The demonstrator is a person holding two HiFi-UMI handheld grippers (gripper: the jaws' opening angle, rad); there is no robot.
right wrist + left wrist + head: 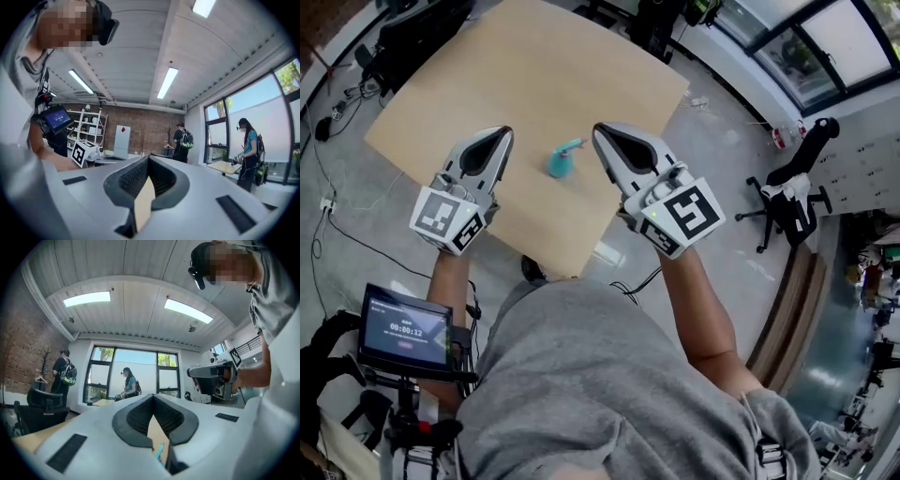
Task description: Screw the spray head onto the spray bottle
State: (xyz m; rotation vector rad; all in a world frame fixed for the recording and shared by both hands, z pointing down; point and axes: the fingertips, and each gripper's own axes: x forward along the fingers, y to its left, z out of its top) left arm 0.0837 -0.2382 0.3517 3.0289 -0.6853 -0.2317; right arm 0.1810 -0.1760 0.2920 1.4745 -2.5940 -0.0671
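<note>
A small teal spray bottle (561, 161) with its spray head lies on the tan table (487, 84), near the front edge. My left gripper (504, 134) hovers just left of it and my right gripper (600, 131) just right of it, both pointing away from me. Each has its jaws shut tip to tip with nothing between them. In the left gripper view the jaws (153, 397) meet, and a sliver of teal bottle (160, 452) shows below them. The right gripper's jaws (148, 159) also meet, with only table showing through the gap.
The table's front corner (572, 272) is close to my body. A black office chair (792, 192) stands on the floor to the right. A tablet screen (405, 330) sits at my lower left, and cables (328, 112) trail on the floor at left. People stand by the far windows (129, 383).
</note>
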